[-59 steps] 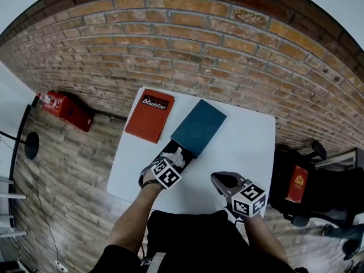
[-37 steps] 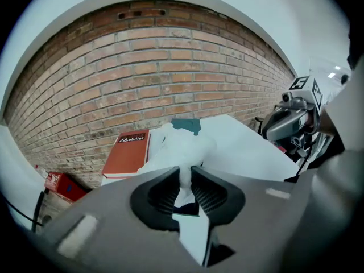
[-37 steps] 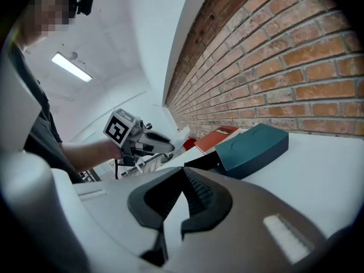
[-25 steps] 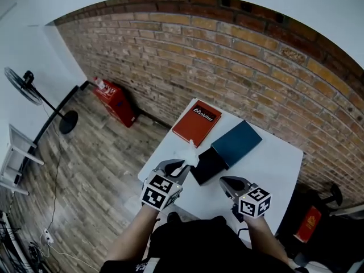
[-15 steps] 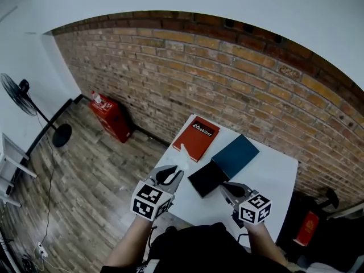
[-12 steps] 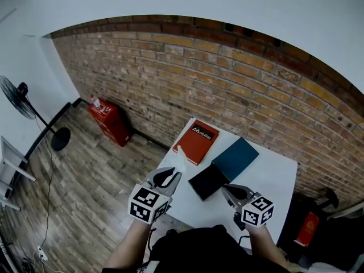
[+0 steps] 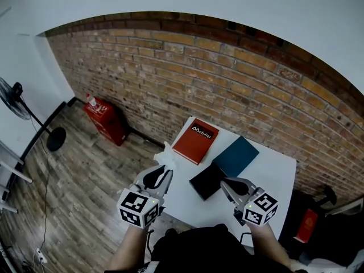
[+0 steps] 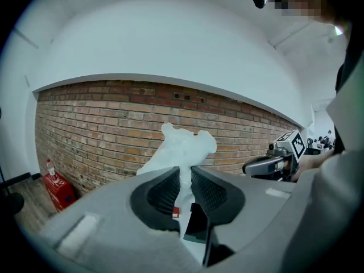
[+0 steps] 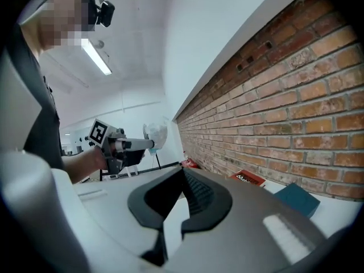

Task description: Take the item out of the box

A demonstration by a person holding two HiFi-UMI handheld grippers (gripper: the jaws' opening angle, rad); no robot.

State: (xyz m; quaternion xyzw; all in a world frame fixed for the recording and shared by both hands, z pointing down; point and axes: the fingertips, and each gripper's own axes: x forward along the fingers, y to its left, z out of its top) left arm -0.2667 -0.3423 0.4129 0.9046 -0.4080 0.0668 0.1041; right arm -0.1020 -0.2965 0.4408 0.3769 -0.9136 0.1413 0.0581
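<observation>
My left gripper (image 7: 164,174) is shut on a crumpled white plastic-wrapped item (image 7: 166,156), held in the air past the table's left edge. In the left gripper view the item (image 8: 182,148) sticks up from between the pads. The open black box (image 7: 207,180) lies on the white table (image 7: 267,175), with its teal lid (image 7: 236,155) just behind it. My right gripper (image 7: 225,183) hovers near the box's front right corner, shut with nothing in it. The right gripper view shows the left gripper (image 9: 149,145) and the item (image 9: 157,133) off to the left.
A red box (image 7: 195,140) with white print lies at the table's back left. A brick wall (image 7: 239,84) runs behind the table. On the wooden floor at the left stand a red case (image 7: 105,118) and a fan base (image 7: 56,139).
My left gripper has carried the white item left and away from the black box, out past the table's edge. The right gripper has stayed by the box.
</observation>
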